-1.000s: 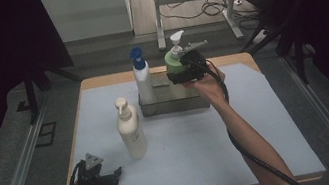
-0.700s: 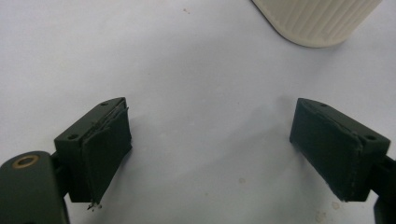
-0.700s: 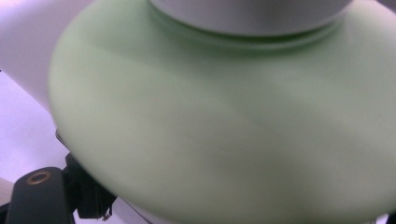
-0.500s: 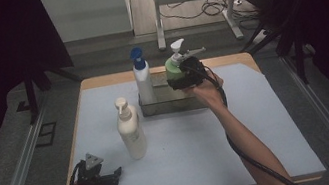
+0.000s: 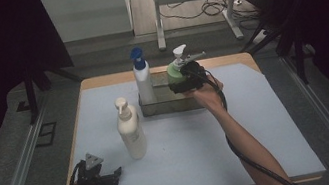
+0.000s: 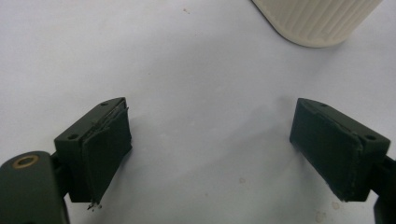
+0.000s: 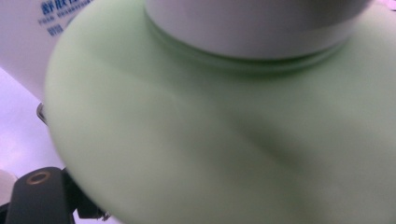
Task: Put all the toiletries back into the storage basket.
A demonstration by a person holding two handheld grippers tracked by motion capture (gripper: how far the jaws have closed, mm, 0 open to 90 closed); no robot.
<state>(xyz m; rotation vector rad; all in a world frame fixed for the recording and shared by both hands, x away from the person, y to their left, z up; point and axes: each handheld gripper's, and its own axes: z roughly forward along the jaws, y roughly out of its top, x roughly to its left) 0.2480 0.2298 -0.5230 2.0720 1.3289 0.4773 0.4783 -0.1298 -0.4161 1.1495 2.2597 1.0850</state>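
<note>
My right gripper (image 5: 185, 80), clamped on the green bottle (image 5: 175, 74), has carried it lower toward the tray (image 5: 167, 106), so release comes next.

Tray (image 5: 167, 106) at far centre of worktop (image 5: 259, 127). Spray bottle (image 5: 143, 78) in tray's left end, pump bottle (image 5: 177, 72) in right end. Lotion bottle (image 5: 130, 131) nearer, left of tray, on worktop.
</note>
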